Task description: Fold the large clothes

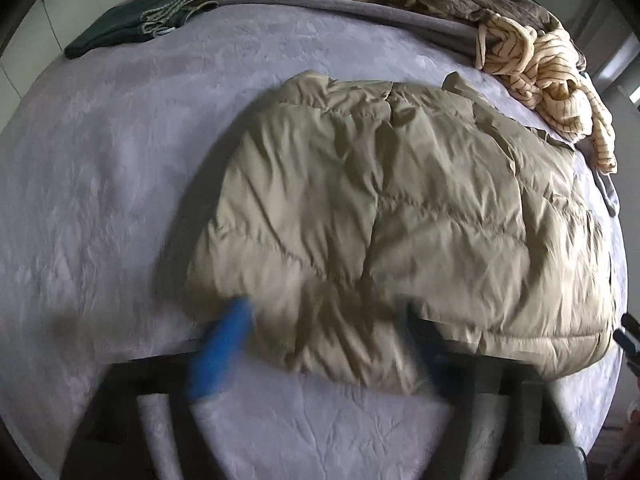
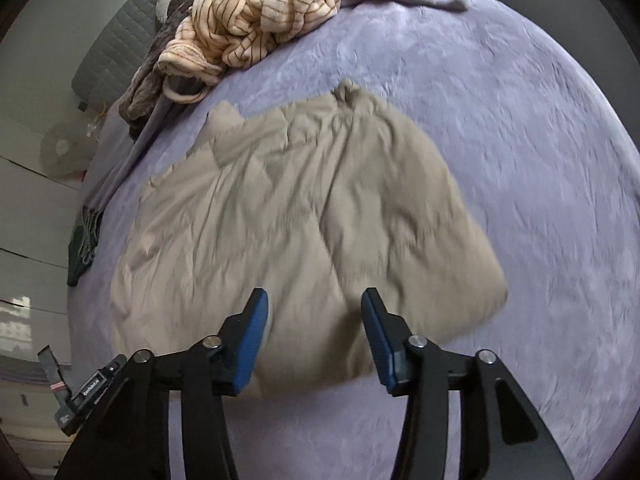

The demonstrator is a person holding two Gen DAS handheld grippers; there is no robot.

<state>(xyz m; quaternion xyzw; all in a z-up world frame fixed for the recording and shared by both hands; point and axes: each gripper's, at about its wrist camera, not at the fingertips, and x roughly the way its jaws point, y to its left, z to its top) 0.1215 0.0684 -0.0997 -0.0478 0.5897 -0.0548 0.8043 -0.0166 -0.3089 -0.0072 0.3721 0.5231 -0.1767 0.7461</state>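
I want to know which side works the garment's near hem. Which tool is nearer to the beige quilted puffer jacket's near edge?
Left. The left tool has its fingers wide, straddling the beige quilted puffer jacket at its hem. The right tool sits open just above that edge, apparently not touching.

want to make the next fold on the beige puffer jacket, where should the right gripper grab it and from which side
Probably the near hem of the beige puffer jacket, which lies flat on the purple blanket. The right gripper is open right at that hem, so come in low from the near side and pinch the loose edge; the puffy middle gives nothing thin to pinch.
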